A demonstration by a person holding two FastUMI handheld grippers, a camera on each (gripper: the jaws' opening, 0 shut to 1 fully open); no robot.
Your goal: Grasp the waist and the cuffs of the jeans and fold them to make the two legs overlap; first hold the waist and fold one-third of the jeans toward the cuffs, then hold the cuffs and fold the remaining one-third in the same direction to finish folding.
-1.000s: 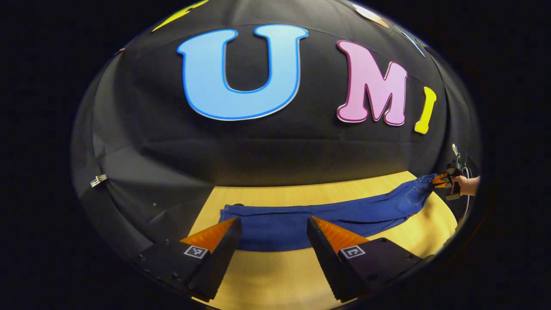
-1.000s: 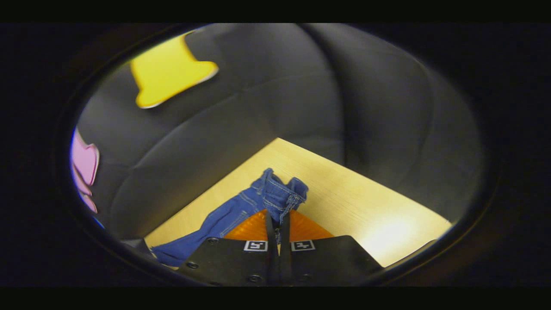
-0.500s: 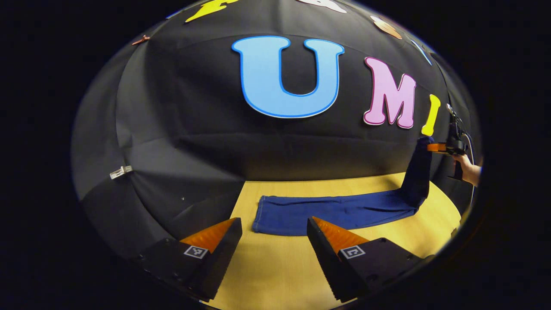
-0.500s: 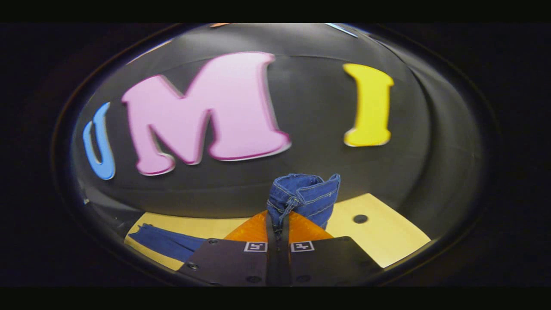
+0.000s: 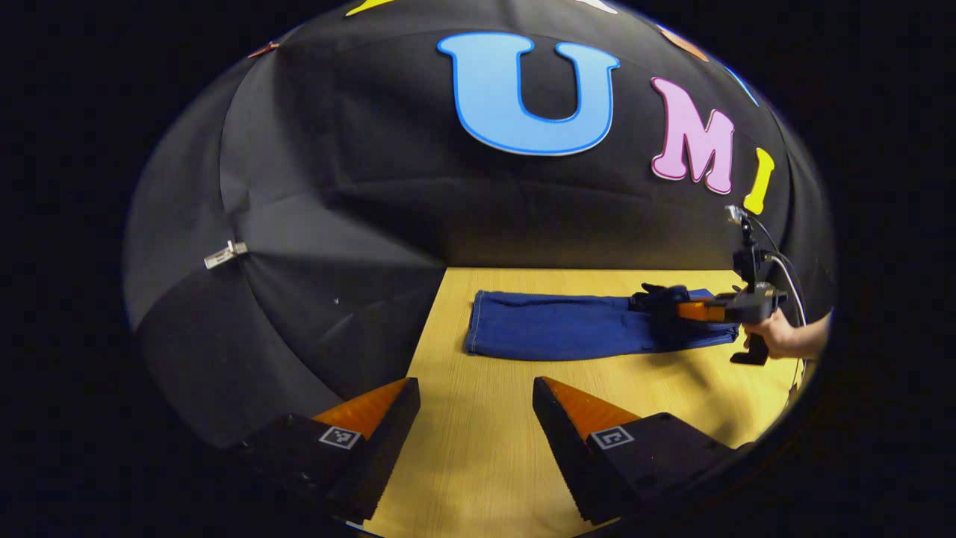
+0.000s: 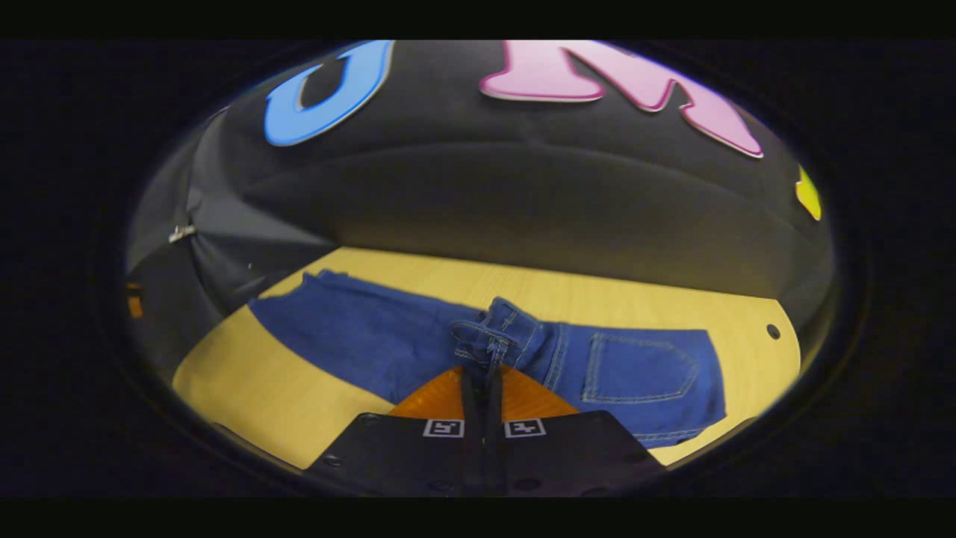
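Observation:
Blue jeans lie along the far part of the wooden table, legs overlapped, cuffs toward the left end. In the right gripper view the waist part of the jeans is folded over the legs, back pocket up. My right gripper is shut on the waistband, low over the jeans. In the left gripper view that right gripper and the hand holding it are over the jeans' right end. My left gripper stands open near the front of the table, nothing between its fingers.
The black cloth wall closes the table at the back and on the left. A small white clip hangs on that cloth. A dark hole marks the table's far right corner. Bare wood lies between my left gripper and the jeans.
My right gripper carried the waist up, then over and down toward the cuffs, laying it on the legs. My left gripper drew back from the jeans and stayed open.

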